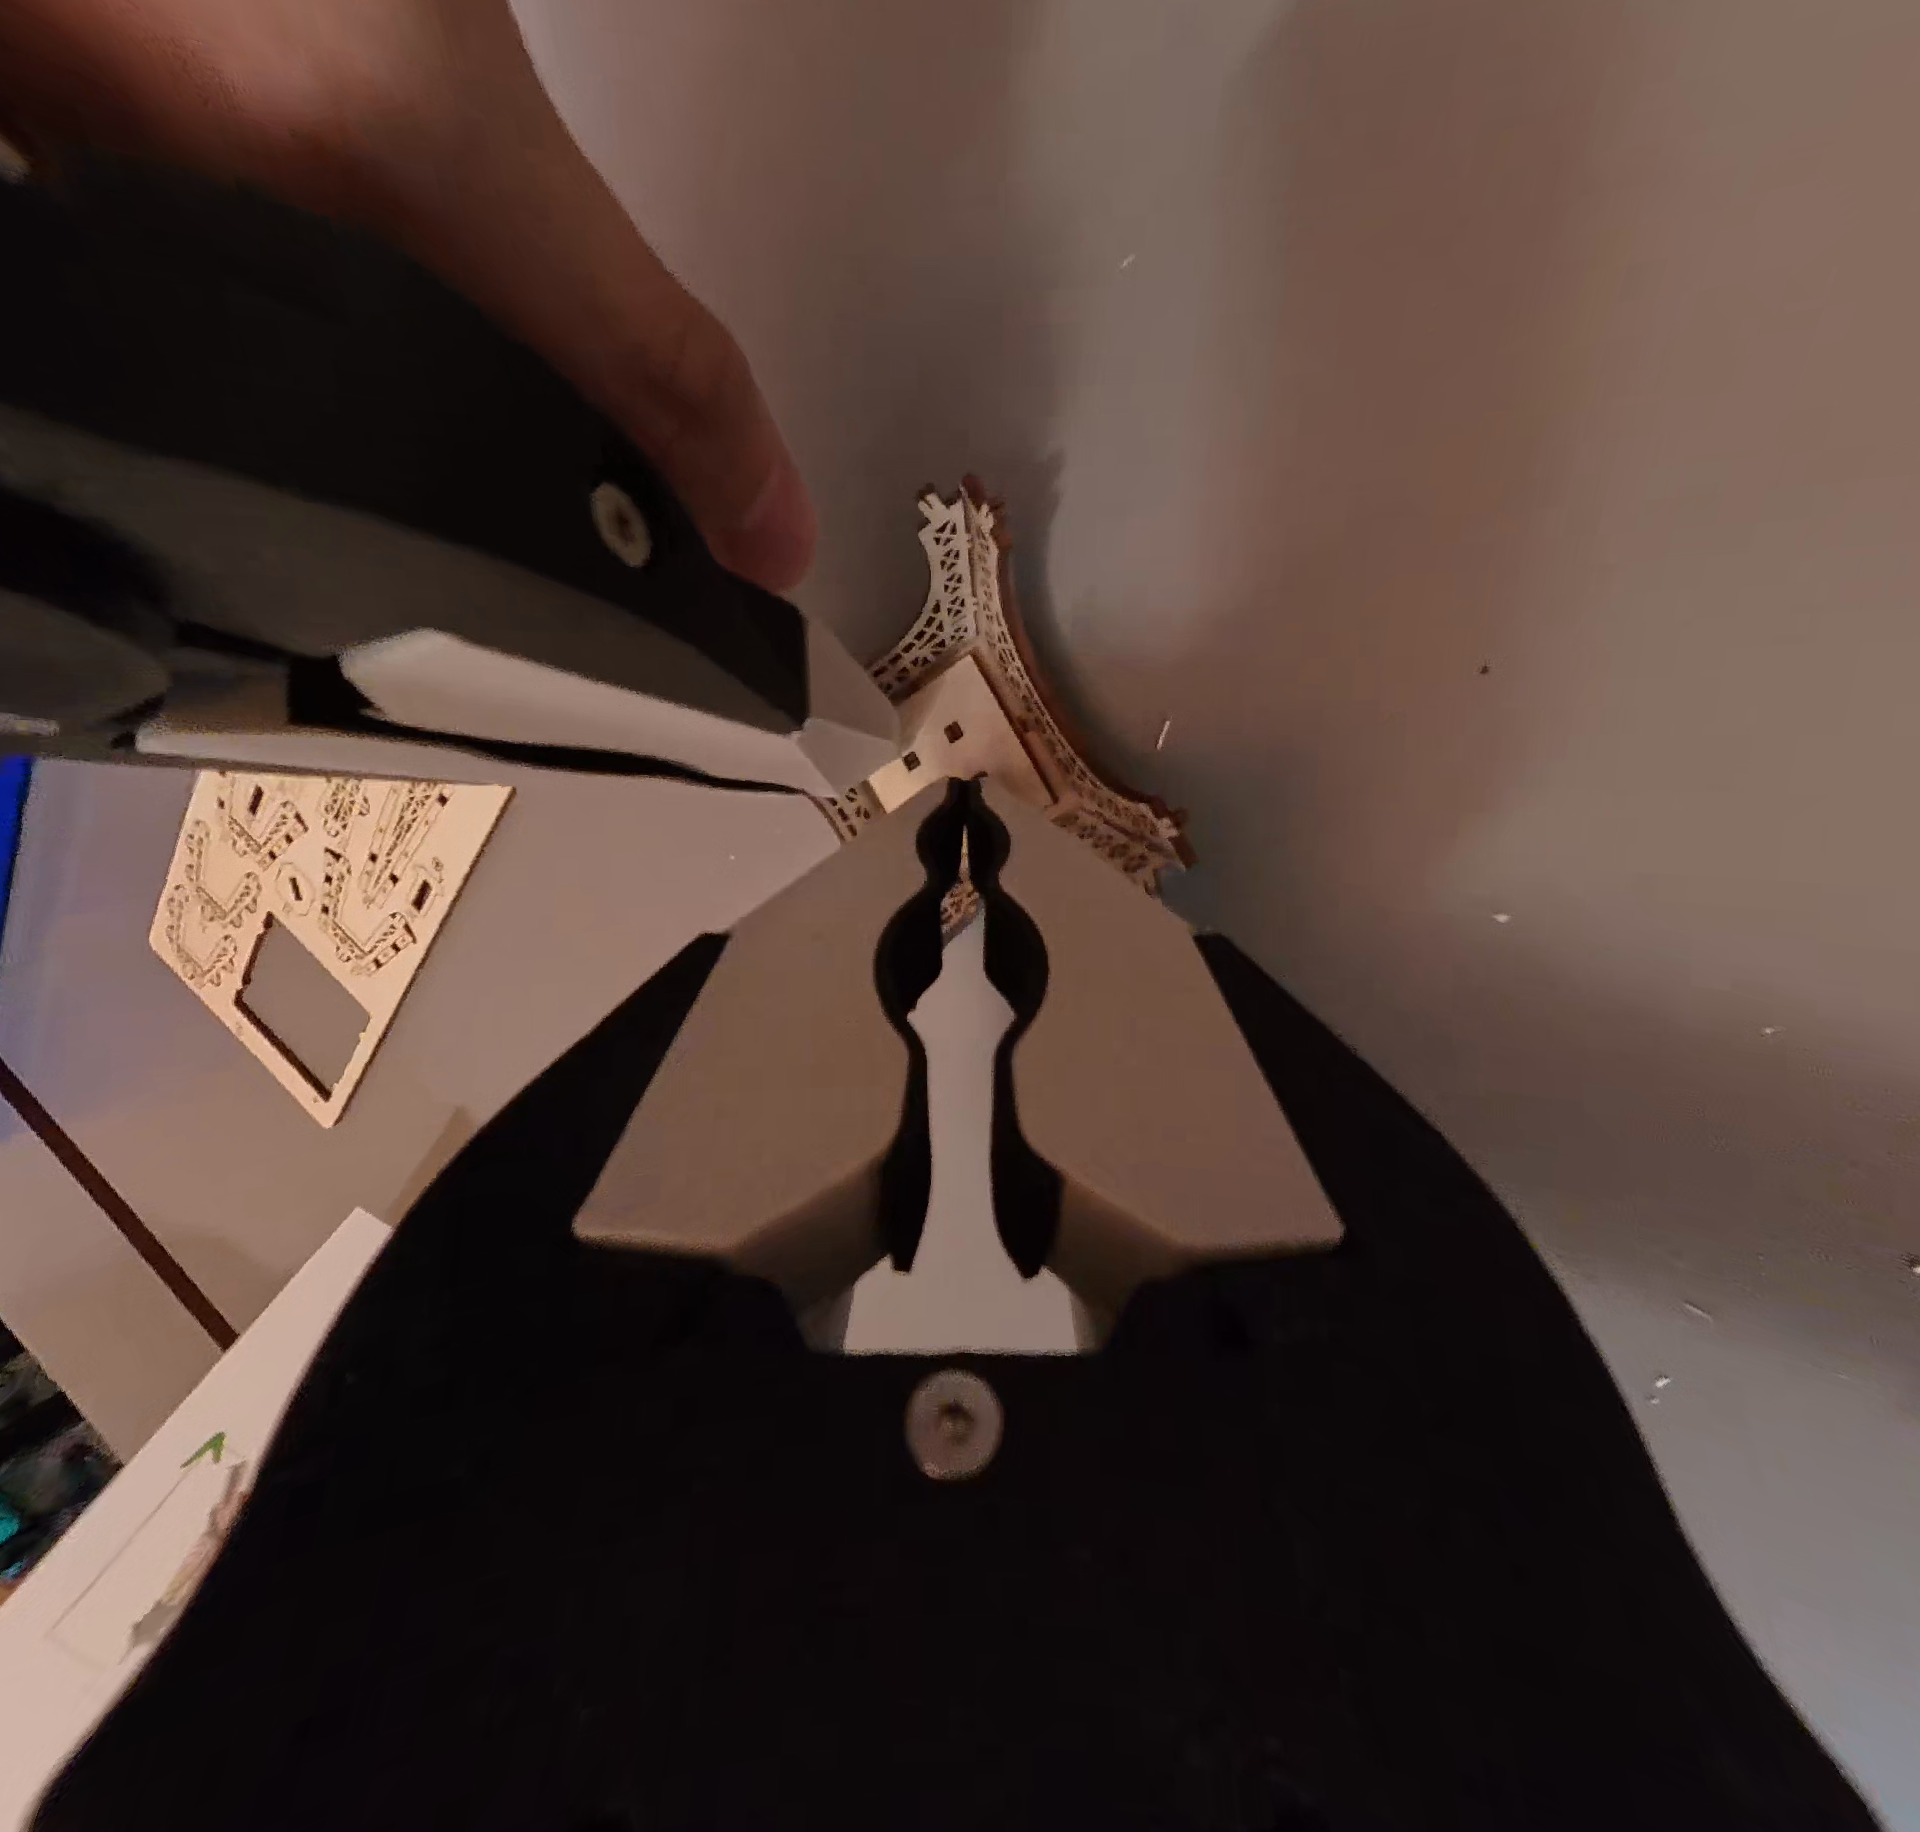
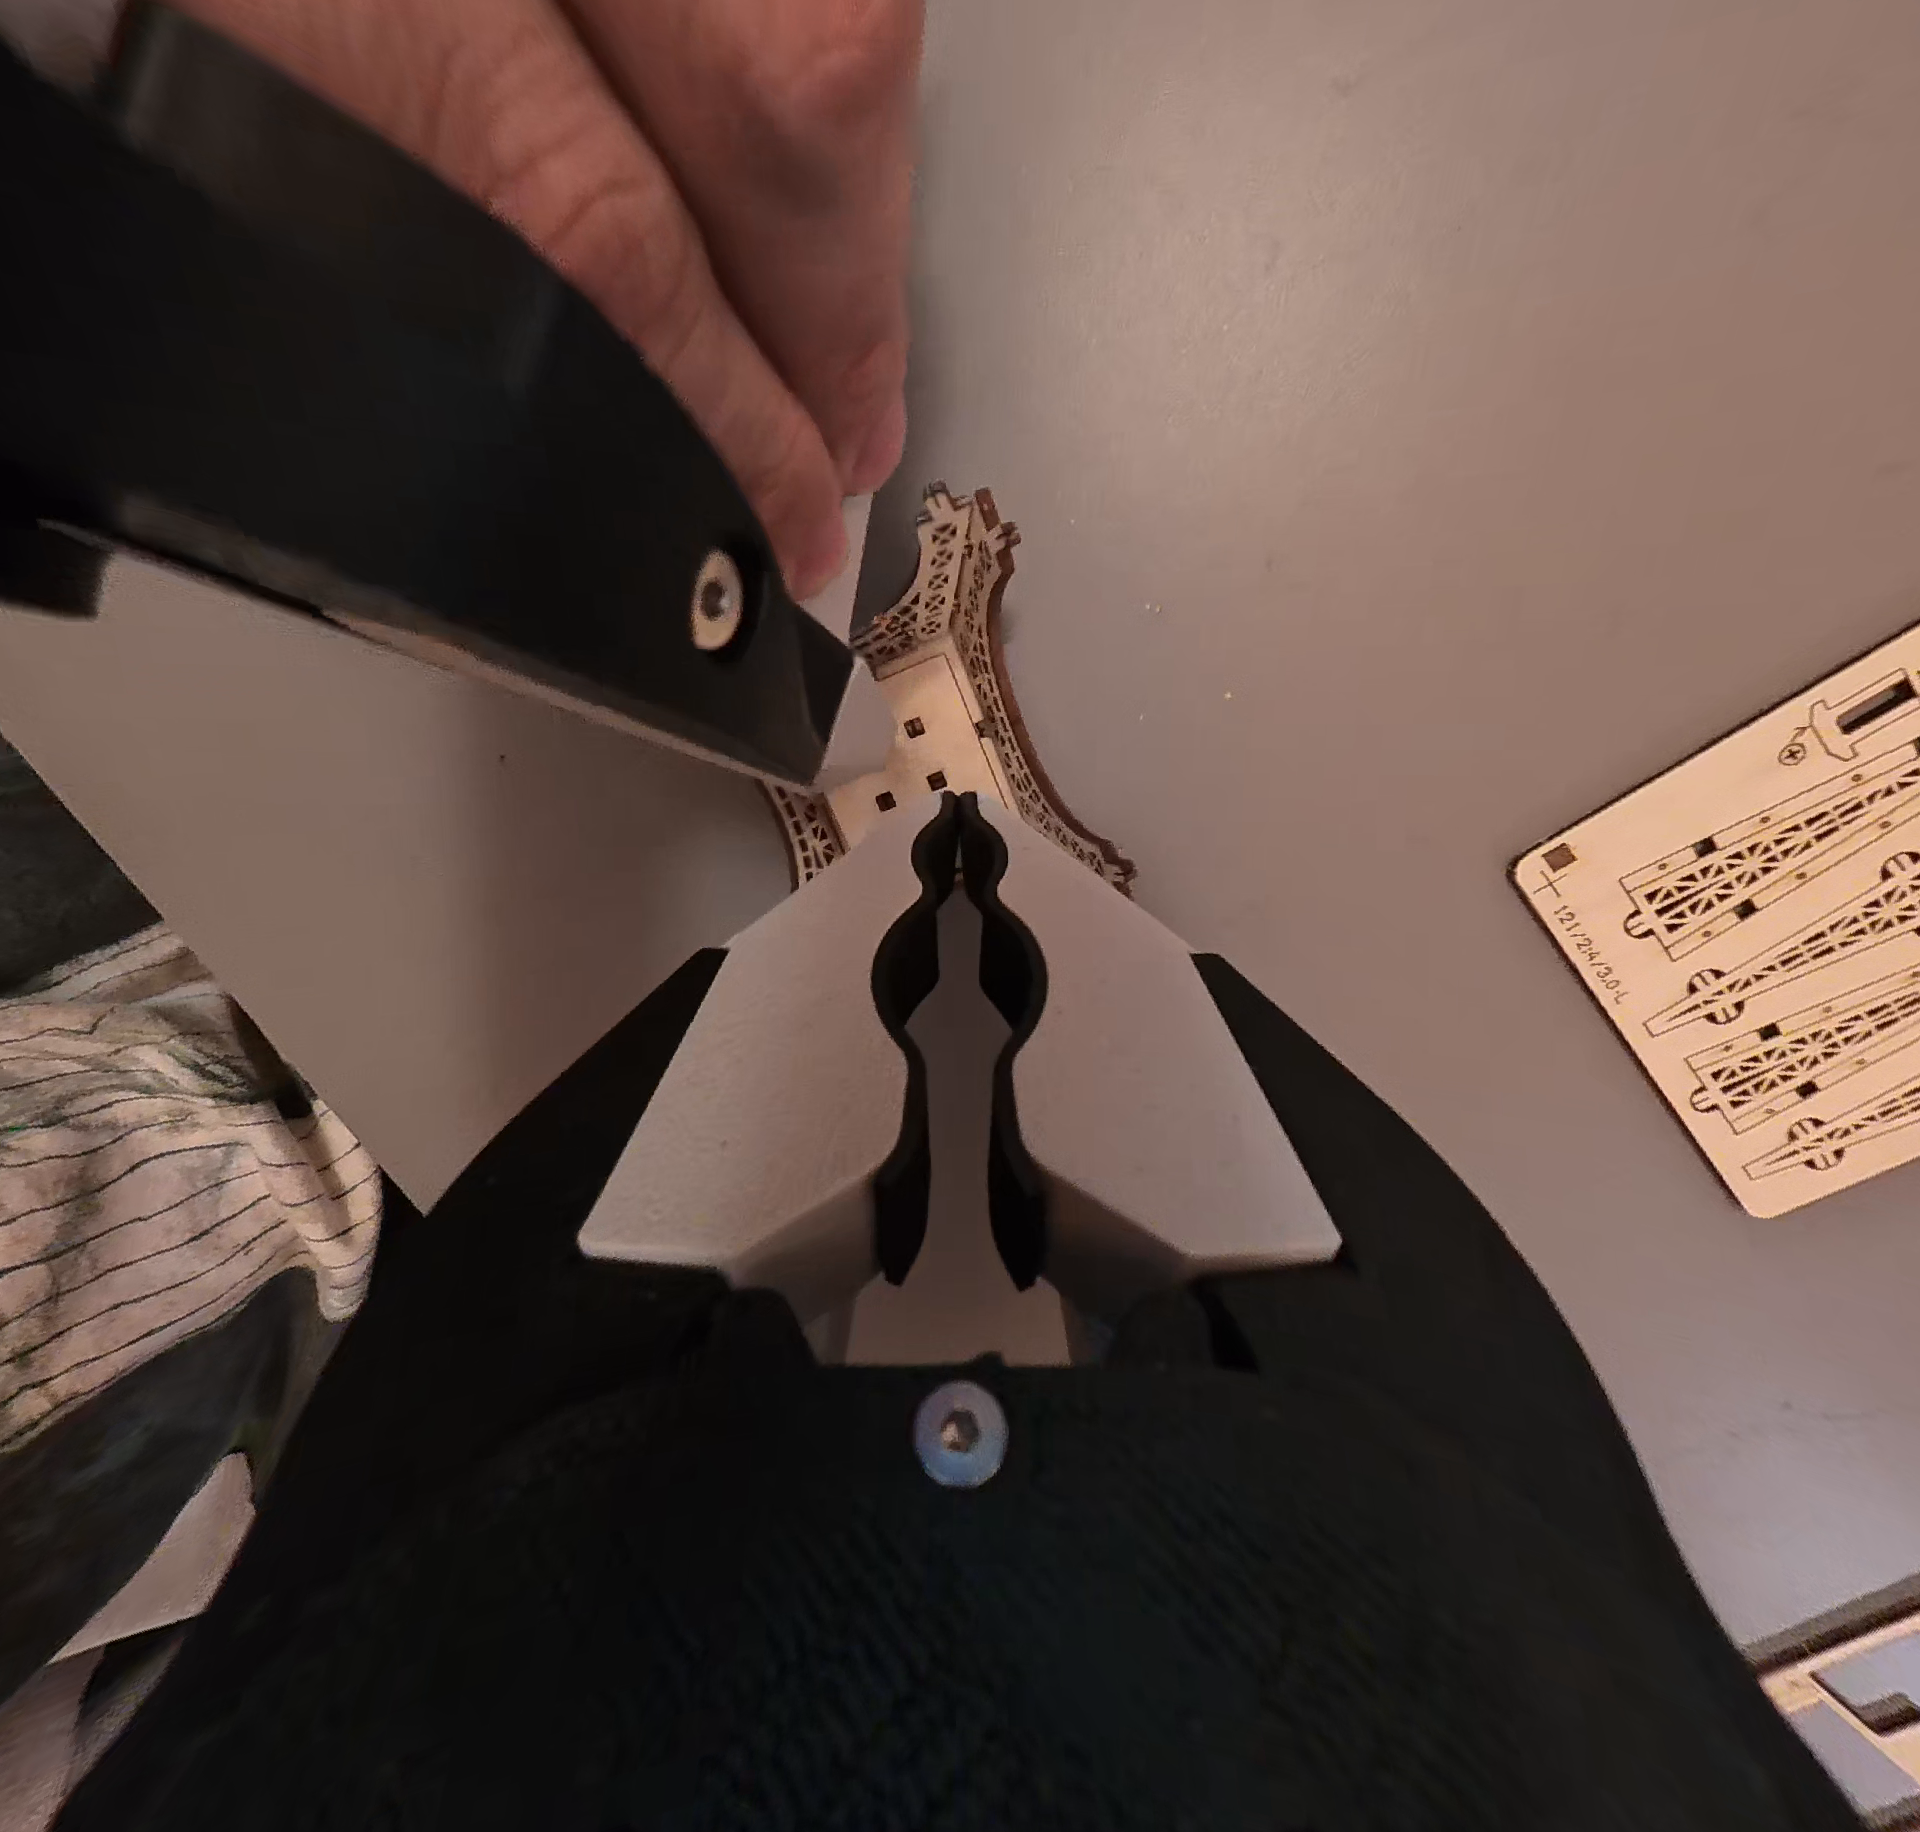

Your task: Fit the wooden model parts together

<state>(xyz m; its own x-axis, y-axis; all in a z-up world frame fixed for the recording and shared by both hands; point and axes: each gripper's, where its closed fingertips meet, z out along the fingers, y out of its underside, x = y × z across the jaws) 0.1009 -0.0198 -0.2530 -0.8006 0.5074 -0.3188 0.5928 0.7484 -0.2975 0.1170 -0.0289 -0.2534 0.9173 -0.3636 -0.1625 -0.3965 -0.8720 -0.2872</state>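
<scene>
Tools both pinching wooden model [image 1: 961, 733] between us: left tool [image 1: 964, 790] tips pressed on its flat plate edge, right tool [image 2: 958, 803] likewise. Model just ahead of tips, over grey surface [image 1: 1455, 432]. Part sheet [image 2: 1756, 1013] right of right tool.

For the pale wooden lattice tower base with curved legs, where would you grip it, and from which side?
Grip the pale wooden lattice tower base by its flat slotted centre plate, edge-on, coming level with the plate from an open side between legs. The plate is solid and thin enough for the fingers; the curved legs are fretted and look fragile. Both the left gripper and right gripper already meet it at that plate.
</scene>
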